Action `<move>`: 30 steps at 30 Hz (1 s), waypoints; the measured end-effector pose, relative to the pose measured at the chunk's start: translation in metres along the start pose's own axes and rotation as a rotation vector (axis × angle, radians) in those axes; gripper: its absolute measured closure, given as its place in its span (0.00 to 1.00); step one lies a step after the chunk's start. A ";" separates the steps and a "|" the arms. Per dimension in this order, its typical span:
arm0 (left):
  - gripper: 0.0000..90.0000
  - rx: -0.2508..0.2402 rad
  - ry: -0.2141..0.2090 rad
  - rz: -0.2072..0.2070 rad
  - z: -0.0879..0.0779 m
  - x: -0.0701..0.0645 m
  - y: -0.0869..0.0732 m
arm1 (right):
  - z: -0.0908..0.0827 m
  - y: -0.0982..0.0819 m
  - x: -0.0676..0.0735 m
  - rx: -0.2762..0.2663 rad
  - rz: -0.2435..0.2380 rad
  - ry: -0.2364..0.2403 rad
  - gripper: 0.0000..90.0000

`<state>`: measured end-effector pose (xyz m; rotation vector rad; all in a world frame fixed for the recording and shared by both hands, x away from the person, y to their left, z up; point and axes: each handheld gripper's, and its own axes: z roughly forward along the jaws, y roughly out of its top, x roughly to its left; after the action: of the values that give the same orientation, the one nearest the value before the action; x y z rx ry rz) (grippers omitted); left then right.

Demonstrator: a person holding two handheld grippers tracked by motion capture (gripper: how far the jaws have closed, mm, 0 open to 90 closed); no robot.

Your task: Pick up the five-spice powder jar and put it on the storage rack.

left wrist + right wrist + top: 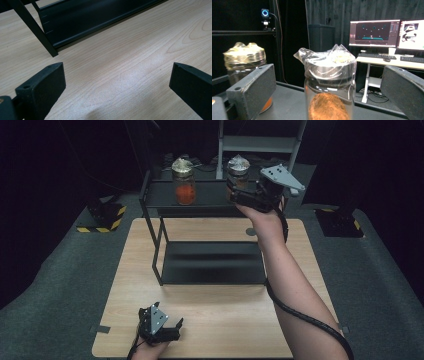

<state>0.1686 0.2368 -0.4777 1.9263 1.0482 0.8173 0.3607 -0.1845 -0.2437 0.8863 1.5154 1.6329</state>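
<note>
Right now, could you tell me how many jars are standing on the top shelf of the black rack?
2. One jar with orange contents stands at the left of the top shelf; the other jar stands to its right, between the open jaws of the right gripper.

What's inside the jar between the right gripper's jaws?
The jar holds a brown-orange lump low down; its lower part is cut off by the frame. Clear plastic wrap covers the metal lid, so the top contents stay hidden.
</note>
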 end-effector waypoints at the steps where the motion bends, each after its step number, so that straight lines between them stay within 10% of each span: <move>1: 0.01 -0.001 0.000 0.000 0.000 0.000 0.000 | -0.002 -0.001 0.000 -0.001 -0.003 0.001 0.00; 30: 0.01 0.022 0.005 0.030 0.002 -0.003 0.004 | -0.087 -0.035 -0.001 -0.028 -0.063 0.037 0.00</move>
<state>0.1704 0.2317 -0.4757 1.9644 1.0374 0.8306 0.2883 -0.2274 -0.2841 0.7900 1.5262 1.6293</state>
